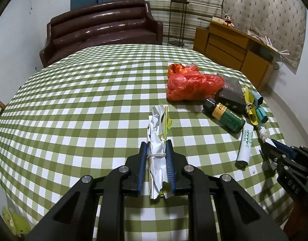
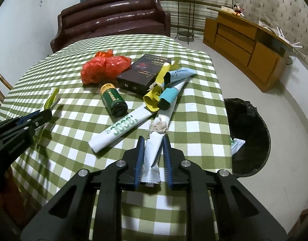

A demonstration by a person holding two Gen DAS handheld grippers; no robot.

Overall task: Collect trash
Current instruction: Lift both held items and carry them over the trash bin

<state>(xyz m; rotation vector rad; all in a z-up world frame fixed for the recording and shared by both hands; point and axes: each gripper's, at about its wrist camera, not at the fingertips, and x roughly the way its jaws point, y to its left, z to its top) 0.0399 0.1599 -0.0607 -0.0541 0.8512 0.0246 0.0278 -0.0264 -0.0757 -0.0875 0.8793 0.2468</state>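
Note:
My left gripper point(image 1: 156, 143) is shut on a crumpled white and yellow wrapper bundle point(image 1: 158, 128) bound with a rubber band, held just above the checked tablecloth point(image 1: 83, 104). My right gripper point(image 2: 152, 139) is closed around a white rolled wrapper tied with string point(image 2: 154, 146), which rests on the table. Beyond it lie a white tube with green print point(image 2: 121, 128), a green bottle point(image 2: 113, 100), a black box point(image 2: 144, 72), yellow and blue wrappers point(image 2: 162, 92) and a red plastic bag point(image 2: 103, 66). The left gripper shows in the right wrist view point(image 2: 47, 114).
A black trash bin point(image 2: 248, 136) with a liner stands on the floor right of the table and holds a white wrapper point(image 2: 237, 144). A brown sofa point(image 1: 101, 28) is behind the table. A wooden cabinet point(image 1: 234, 48) stands at the right wall.

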